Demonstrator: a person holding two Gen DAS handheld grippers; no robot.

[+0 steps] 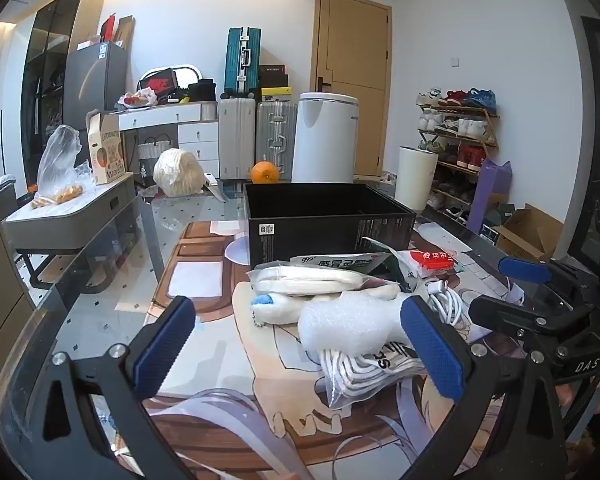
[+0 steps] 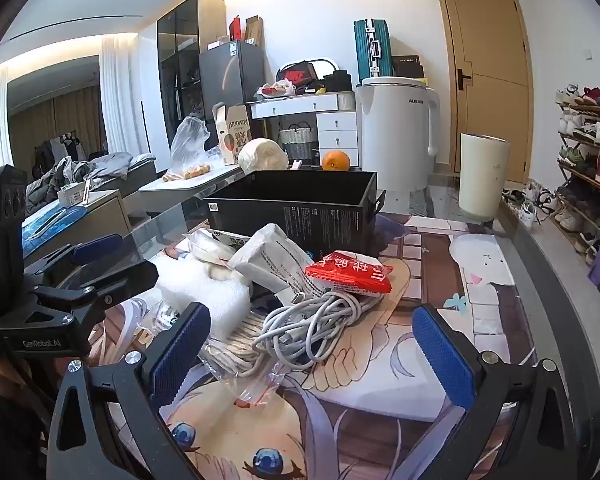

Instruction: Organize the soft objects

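Observation:
A heap of soft items lies on the glass table in front of an open black box (image 1: 328,216) (image 2: 292,204). It holds a white foam sheet (image 1: 348,322) (image 2: 216,292), a bagged striped cloth (image 1: 364,372), a white plush with a ball chain (image 1: 276,312), a bagged white roll (image 1: 308,280), a coiled white cable (image 1: 448,304) (image 2: 312,324), a red snack packet (image 1: 432,260) (image 2: 348,274) and a white paper pack (image 2: 276,264). My left gripper (image 1: 300,348) is open, its jaws wide either side of the foam and plush. My right gripper (image 2: 312,356) is open around the cable, touching nothing.
A cabbage (image 1: 178,172) and an orange (image 1: 265,172) sit behind the box. A white appliance (image 1: 324,136), a cream cylinder (image 2: 482,174), a shoe rack (image 1: 460,140) and suitcases (image 1: 256,136) stand beyond. The table's glass edge (image 2: 548,280) runs along the right.

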